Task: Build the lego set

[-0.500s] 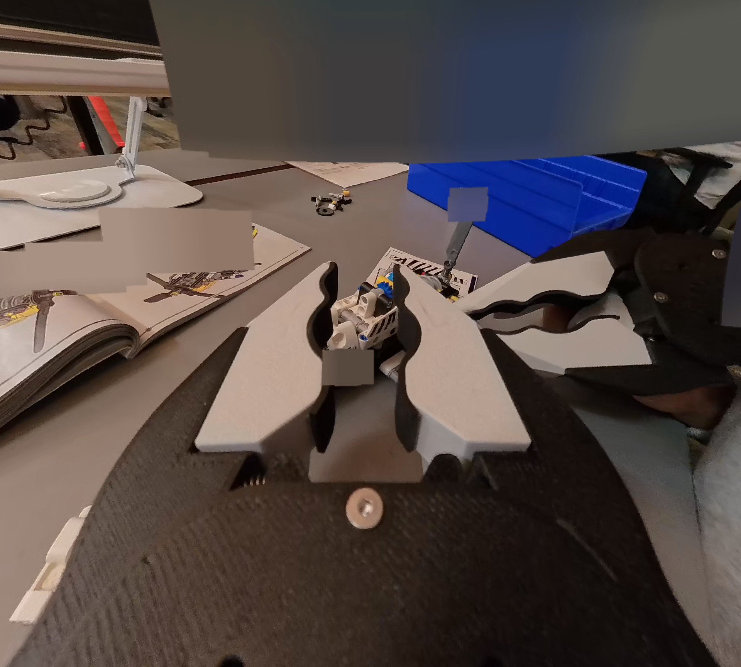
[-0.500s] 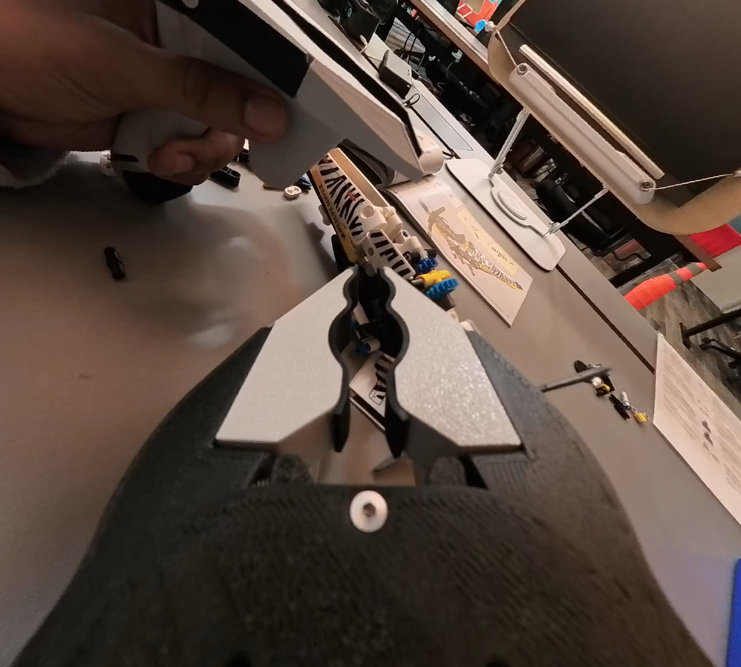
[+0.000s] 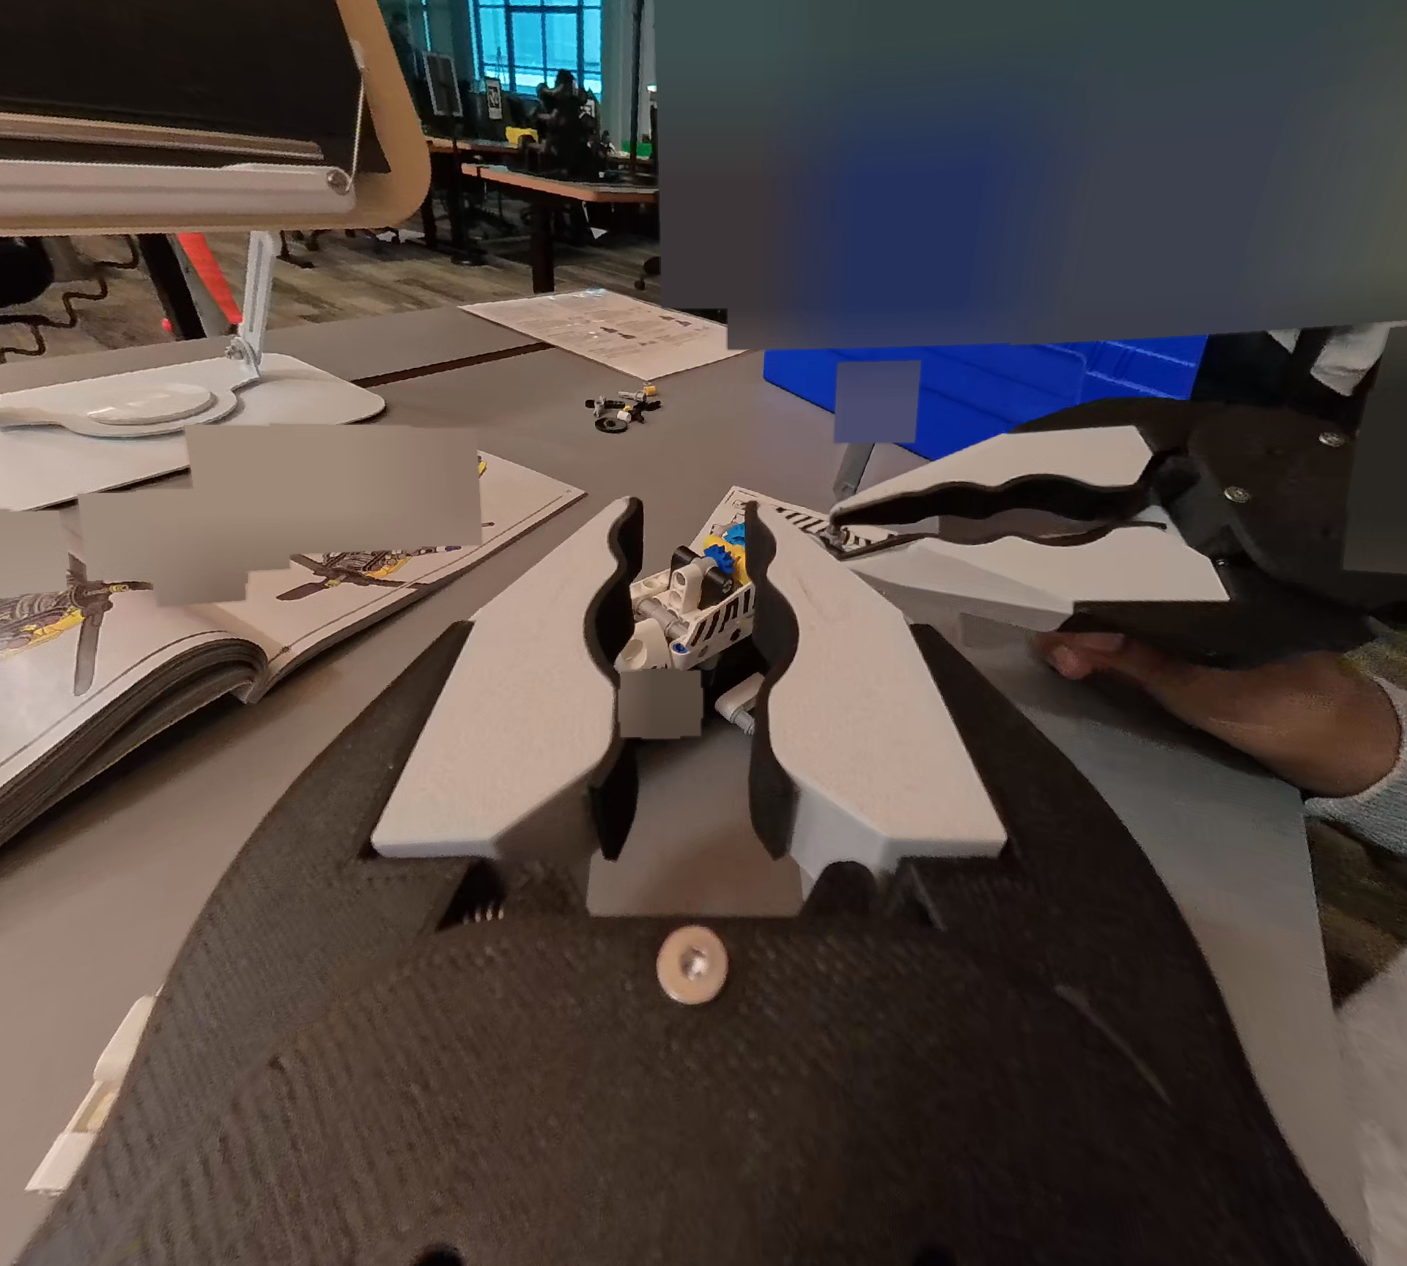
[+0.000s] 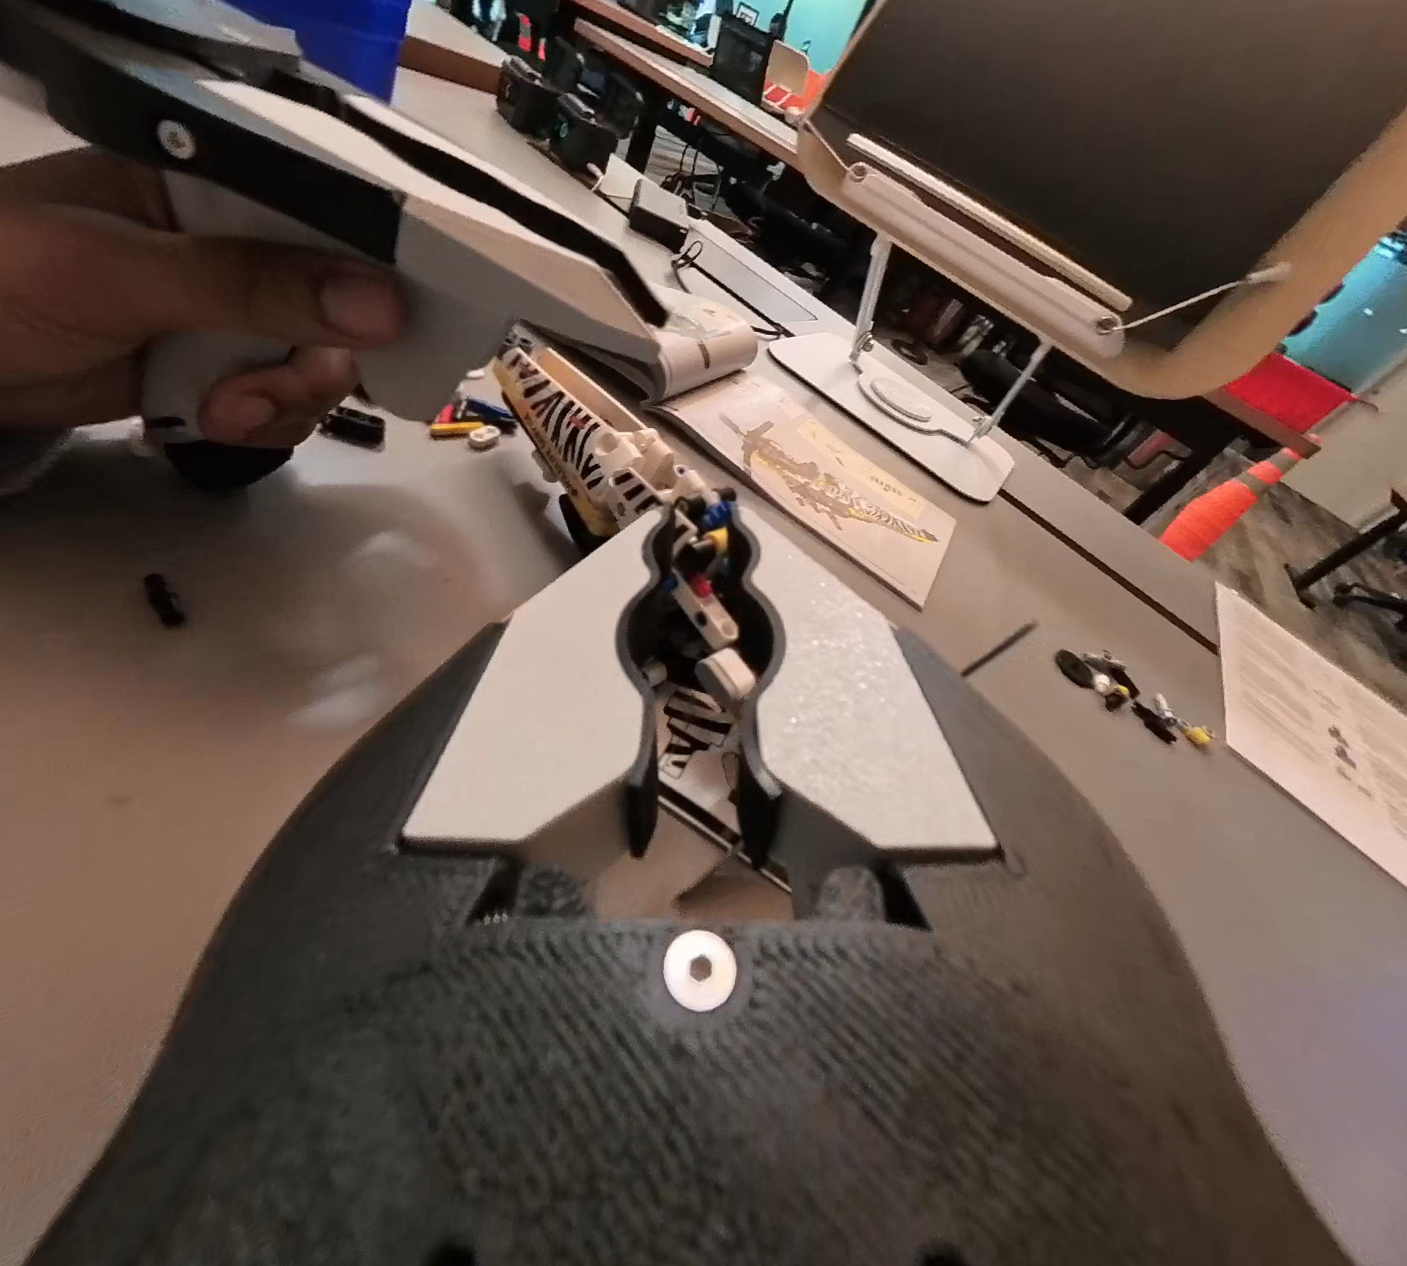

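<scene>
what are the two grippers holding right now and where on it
Both hold the lego model: the left gripper clamps its white striped body, the right gripper pinches its small end assembly.

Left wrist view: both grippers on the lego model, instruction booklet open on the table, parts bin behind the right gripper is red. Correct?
One thing is off: the parts bin is blue, not red, as the left wrist view shows. The rest stands: the left gripper and the right gripper both have their jaws on the lego model, and the instruction booklet lies open on the table.
</scene>
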A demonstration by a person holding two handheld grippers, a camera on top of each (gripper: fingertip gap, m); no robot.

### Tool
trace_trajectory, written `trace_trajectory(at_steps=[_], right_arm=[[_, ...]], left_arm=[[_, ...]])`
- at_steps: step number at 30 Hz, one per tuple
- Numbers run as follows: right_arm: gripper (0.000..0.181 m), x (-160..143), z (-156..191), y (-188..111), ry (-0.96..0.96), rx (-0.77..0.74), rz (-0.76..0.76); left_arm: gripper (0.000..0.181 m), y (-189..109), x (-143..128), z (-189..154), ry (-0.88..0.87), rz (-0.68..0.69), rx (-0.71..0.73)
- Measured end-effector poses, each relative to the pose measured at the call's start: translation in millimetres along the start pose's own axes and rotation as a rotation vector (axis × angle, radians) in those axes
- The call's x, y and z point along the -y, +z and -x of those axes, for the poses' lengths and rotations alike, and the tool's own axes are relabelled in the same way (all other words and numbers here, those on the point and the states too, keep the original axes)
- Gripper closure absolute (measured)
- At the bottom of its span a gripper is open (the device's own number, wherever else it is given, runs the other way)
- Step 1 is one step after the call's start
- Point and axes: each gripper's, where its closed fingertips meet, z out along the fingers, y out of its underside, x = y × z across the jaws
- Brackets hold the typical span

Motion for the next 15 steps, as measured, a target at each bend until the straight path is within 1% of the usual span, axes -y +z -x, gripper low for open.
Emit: trace_trajectory(at_steps=[3,10,12,15], right_arm=[[0.167,-4.7,-3.1,-0.1,0.027,-0.005,0.036],[0.157,-30.2,2.1,15.4,0.016,0.023,0.226],[0.157,-30.1,-0.2,15.7,0.002,0.003,0.223],[0.161,-27.2,-0.7,15.6,-0.011,-0.005,0.203]], left_arm=[[0.157,-1.2,1.7,-0.1,-0.009,-0.015,-0.006],[0.156,-3.5,4.2,-1.2,-0.069,-0.042,-0.034],[0.156,-4.5,5.0,0.4,-0.091,-0.051,-0.037],[0.156,-5.4,5.7,1.2,-0.126,-0.061,-0.047]])
